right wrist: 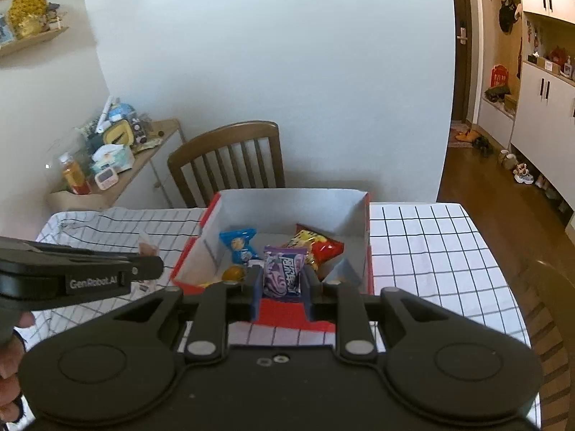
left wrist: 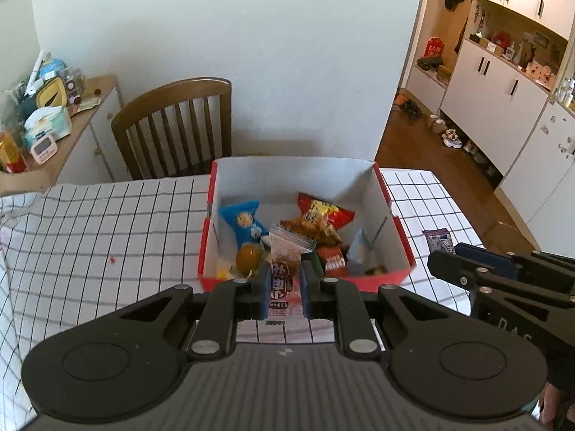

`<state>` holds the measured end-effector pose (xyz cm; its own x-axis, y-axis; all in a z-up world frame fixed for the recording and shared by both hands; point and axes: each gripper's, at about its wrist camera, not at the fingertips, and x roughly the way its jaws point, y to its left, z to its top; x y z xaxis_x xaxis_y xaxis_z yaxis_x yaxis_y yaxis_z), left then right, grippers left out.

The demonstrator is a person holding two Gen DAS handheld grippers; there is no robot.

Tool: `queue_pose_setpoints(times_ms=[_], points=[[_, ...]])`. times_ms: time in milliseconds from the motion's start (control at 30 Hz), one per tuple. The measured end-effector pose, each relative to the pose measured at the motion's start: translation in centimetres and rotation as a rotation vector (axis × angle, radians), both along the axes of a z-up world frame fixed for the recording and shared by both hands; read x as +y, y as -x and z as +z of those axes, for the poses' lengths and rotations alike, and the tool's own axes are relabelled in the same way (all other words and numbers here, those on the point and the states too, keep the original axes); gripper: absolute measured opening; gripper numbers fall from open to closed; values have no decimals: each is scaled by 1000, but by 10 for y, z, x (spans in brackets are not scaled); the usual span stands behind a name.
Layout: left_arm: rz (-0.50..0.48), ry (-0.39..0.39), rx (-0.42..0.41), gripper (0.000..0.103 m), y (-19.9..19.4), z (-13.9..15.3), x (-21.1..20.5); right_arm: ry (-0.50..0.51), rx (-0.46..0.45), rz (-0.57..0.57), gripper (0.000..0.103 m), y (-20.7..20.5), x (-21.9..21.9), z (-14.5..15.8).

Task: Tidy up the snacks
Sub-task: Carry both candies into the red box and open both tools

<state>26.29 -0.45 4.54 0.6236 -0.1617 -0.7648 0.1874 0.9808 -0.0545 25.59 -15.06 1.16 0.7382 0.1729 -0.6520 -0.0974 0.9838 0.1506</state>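
Observation:
A red box with white inside (left wrist: 363, 179) (right wrist: 354, 212) stands on the checked tablecloth and holds several snack packets: a blue one (left wrist: 242, 221) (right wrist: 239, 244), a red-yellow one (left wrist: 320, 215) (right wrist: 321, 248) and a round yellow jelly cup (left wrist: 247, 255) (right wrist: 233, 273). My left gripper (left wrist: 285, 280) is shut on a pink-white packet (left wrist: 282, 287), held just above the box's near edge. My right gripper (right wrist: 282, 280) is shut on a purple packet (right wrist: 282, 269), held over the box's near wall; it also shows in the left wrist view (left wrist: 436, 239).
A wooden chair (left wrist: 176, 125) (right wrist: 226, 158) stands behind the table. A side shelf (left wrist: 86, 115) (right wrist: 118, 179) with clutter is at the left. White cabinets (left wrist: 503, 82) and a wooden floor with shoes lie to the right. Another chair back (right wrist: 553, 323) is at right.

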Motion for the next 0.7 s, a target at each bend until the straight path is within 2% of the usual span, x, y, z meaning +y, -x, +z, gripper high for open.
queue_pose_setpoints(times_ms=[167,400,700], points=[[-4,-7,32,16,-39,-16,-11,-2,40,22,21,-36,-6,-15],[37,-1,112,16,-86,-53,-18,8,117,38,21,-85,-12,-49],[83,-31,200,16,-121,-98,-20,15,196,53,20,-122,-16,-92]])
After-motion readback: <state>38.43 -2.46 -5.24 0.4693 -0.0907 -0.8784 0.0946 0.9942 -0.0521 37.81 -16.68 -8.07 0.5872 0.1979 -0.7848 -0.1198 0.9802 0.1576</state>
